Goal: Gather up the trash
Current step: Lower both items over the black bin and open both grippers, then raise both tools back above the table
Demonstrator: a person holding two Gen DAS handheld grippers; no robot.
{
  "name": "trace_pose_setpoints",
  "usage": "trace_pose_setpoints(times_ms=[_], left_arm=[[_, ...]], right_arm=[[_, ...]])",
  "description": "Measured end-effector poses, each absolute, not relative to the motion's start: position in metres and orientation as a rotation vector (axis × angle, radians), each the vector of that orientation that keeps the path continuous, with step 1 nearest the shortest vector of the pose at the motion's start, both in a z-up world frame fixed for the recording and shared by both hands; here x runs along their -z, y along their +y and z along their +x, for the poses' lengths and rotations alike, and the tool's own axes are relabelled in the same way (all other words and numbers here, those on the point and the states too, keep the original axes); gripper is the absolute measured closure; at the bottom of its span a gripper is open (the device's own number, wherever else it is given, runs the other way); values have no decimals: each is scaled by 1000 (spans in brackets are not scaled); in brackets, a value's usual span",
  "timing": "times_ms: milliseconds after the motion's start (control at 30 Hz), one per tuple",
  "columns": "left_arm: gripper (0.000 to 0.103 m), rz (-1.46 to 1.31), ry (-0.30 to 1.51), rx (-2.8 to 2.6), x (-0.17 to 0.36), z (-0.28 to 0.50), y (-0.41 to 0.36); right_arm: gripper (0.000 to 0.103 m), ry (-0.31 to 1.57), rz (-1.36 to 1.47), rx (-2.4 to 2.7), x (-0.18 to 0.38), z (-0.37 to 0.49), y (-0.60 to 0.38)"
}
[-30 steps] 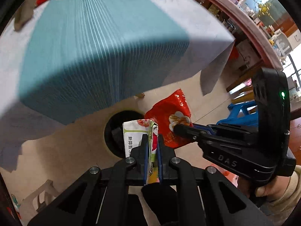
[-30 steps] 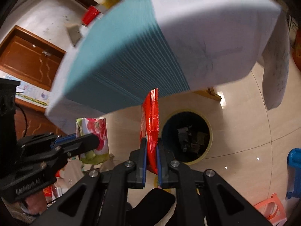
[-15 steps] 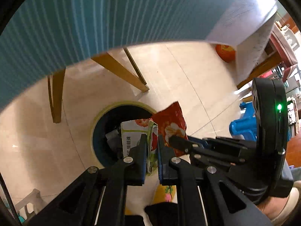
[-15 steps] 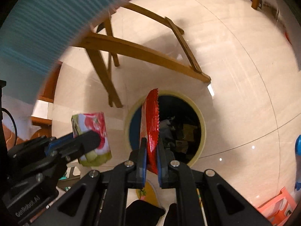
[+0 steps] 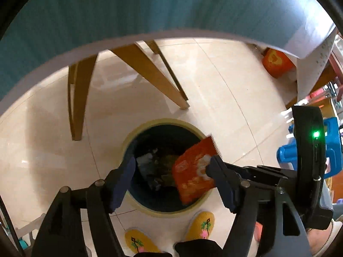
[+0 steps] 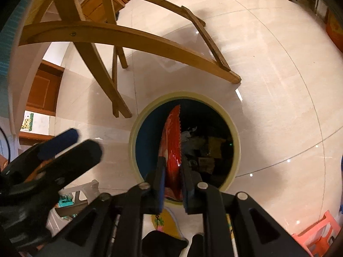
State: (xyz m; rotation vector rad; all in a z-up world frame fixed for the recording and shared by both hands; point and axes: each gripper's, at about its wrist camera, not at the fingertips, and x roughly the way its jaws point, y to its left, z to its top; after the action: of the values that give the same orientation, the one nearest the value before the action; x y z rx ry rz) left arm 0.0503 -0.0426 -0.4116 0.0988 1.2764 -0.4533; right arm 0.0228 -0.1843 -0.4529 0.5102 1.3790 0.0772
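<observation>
A round bin (image 5: pixel 165 213) with a cream rim stands on the floor, holding dark rubbish and a pale scrap (image 5: pixel 148 162). My left gripper (image 5: pixel 173 177) hangs over its mouth, jaws opening wide with nothing between them. It shows as a blur in the right wrist view (image 6: pixel 72 147). My right gripper (image 6: pixel 173 181) points down into the bin (image 6: pixel 235 150). Its jaws are opening, and a red snack wrapper (image 6: pixel 172 141) stands on edge between the loosening pads. From the left wrist, the wrapper (image 5: pixel 193 180) hangs blurred over the bin at the right gripper's (image 5: pixel 214 167) tip.
Wooden table legs (image 6: pixel 150 42) stand just beyond the bin, and a teal tablecloth (image 5: pixel 150 6) hangs above. A person's yellow slippers (image 5: pixel 201 224) are at the bin's near side. A blue plastic stool (image 5: pixel 287 154) and an orange stool (image 6: pixel 317 231) stand to the right.
Both grippers sank from table height to just over the bin. The left jaws opened and the floral packet they held is gone from them. The right jaws have parted slightly around the red wrapper.
</observation>
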Motion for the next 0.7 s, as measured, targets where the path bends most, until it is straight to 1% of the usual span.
trace_pose_setpoints(times_ms=[67,133,200,233,300,333,367,533,700], left_arm=[[32,124,1286,438,411,50,-41],[30,138,1280,420,406,47,-40],[22,142,1267,403,398,44,-36],[20,140,1258,392,392,42,-33],[13,130,1257,375,381,39,-29],[12,124,1258,368,376,38,-27],[11,116,1262,361,369,36,-23],[10,98,1260,356,321,24,-10],[10,80,1226,371,245,13,1]], right_arm=[[76,1378,504,-60,451,23,-185],[73,1368,494,-51,447,24,-186],[72,1356,489,-47,440,24,-187],[71,1351,490,-47,437,23,-187],[65,1335,486,-47,424,22,-186],[59,1331,483,-48,421,22,-186],[55,1325,478,-48,413,21,-185],[54,1302,485,-57,370,13,-184],[53,1280,497,-72,309,1,-182]])
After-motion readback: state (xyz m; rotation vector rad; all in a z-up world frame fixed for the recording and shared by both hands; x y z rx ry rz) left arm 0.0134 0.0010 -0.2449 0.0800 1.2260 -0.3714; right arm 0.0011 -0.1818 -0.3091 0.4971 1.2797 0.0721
